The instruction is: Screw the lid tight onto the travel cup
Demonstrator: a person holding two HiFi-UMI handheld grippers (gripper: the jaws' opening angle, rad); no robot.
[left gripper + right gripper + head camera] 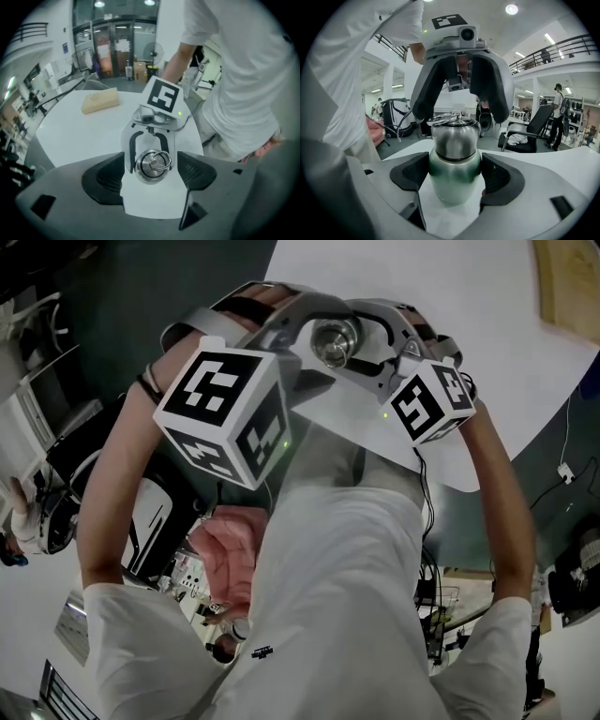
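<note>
**Lid on cup: right tongs clamped, left tongs wide**

The travel cup stands upright on the white table. Its steel lid sits on top, with a wire ring lying on the crown. The right tongs are clenched on the cup's green lower body, one pad pressing each side. The left tongs hang straight above the lid, released, their pads clear of it on both sides. A tan block lies well apart, near the table's far edge.
</note>
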